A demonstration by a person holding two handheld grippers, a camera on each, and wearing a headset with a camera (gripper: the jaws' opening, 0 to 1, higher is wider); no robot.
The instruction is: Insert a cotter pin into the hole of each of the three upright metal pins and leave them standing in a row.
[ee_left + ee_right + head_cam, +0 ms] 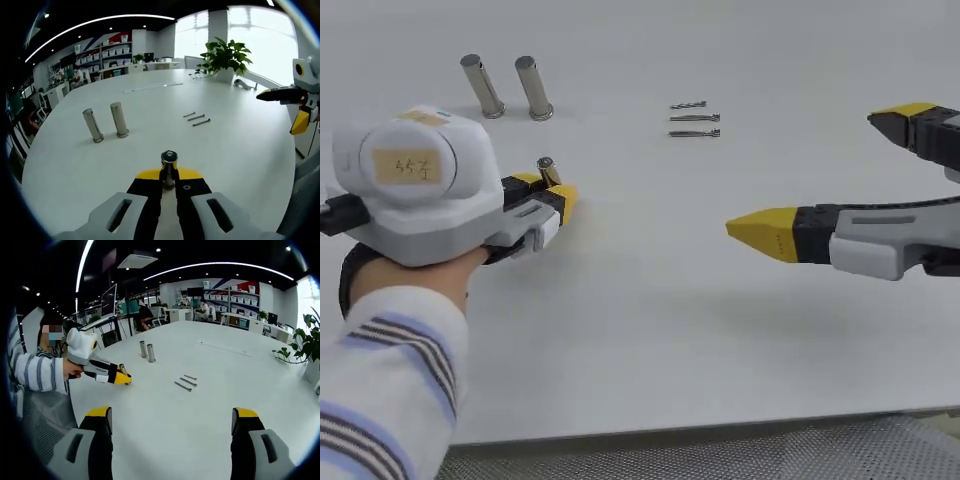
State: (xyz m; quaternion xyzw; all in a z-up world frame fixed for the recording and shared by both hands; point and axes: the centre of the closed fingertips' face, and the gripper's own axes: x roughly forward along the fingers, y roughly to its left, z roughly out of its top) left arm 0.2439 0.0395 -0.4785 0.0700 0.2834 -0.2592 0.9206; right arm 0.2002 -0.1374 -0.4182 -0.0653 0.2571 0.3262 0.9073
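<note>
My left gripper (552, 190) (169, 176) is shut on an upright metal pin (169, 167) (546, 170), holding it near its base on the white table. Two more metal pins (480, 85) (534, 88) stand side by side at the far left, seen in the left gripper view as pins (93, 125) (119, 119). Three cotter pins (695, 118) (196, 118) (183, 382) lie in a small stack at the table's middle. My right gripper (830, 175) (170, 422) hangs wide open at the right, with nothing between its jaws.
The white table (640, 300) stretches wide, its near edge (720, 425) close to me. A potted plant (225, 57) stands at the far side, along with a small object (245, 84). Shelves and seated people are beyond the table.
</note>
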